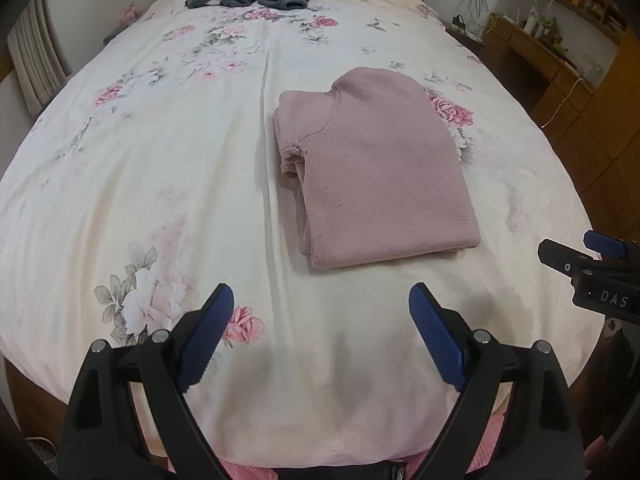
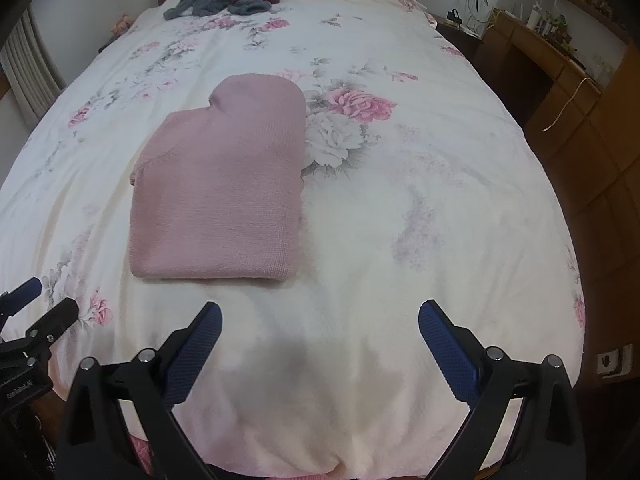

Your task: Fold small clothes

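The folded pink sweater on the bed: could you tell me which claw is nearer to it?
Right, though only slightly. The right claw sits just short of the pink sweater's near edge, a little to its right; the left claw is similarly short, more off its left corner. Both are open and empty.

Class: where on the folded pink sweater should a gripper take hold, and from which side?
Probably the near folded edge of the pink sweater, approached from the bed's foot. That edge is thick, straight and faces both open grippers, left gripper and right gripper.
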Available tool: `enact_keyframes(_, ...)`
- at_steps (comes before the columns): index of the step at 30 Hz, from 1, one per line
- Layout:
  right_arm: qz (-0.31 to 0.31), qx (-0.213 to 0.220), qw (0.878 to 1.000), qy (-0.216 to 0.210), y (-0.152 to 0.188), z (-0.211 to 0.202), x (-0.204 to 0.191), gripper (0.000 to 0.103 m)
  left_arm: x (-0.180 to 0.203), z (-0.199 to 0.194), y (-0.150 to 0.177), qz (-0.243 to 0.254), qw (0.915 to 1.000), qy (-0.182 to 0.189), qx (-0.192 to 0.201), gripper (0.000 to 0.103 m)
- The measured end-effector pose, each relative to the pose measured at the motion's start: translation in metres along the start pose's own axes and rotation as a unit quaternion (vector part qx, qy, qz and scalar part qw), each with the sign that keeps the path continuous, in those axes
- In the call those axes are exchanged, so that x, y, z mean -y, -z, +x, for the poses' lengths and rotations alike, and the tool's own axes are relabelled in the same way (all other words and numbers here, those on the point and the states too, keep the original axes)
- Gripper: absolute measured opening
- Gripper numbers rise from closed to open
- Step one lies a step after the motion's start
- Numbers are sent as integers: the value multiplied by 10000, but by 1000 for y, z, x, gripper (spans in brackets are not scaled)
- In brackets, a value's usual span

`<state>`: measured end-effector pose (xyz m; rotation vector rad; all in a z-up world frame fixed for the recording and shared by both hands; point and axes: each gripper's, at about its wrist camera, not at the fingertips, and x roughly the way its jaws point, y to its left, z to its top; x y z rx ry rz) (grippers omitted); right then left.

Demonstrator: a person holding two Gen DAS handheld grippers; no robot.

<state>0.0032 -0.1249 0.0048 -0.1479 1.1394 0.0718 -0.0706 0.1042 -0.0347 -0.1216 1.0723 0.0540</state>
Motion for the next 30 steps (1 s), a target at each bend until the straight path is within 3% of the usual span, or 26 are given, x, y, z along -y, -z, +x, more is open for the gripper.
enact_keyframes(18, 170, -50, 9995, -252, 0, 6, 5, 99, 7, 5, -1, 99, 9999, 29, -17, 89)
enact_keyframes(30, 253, -135, 9995, -117, 1, 11, 8, 99, 6, 6, -2, 117, 9999, 7, -29, 89)
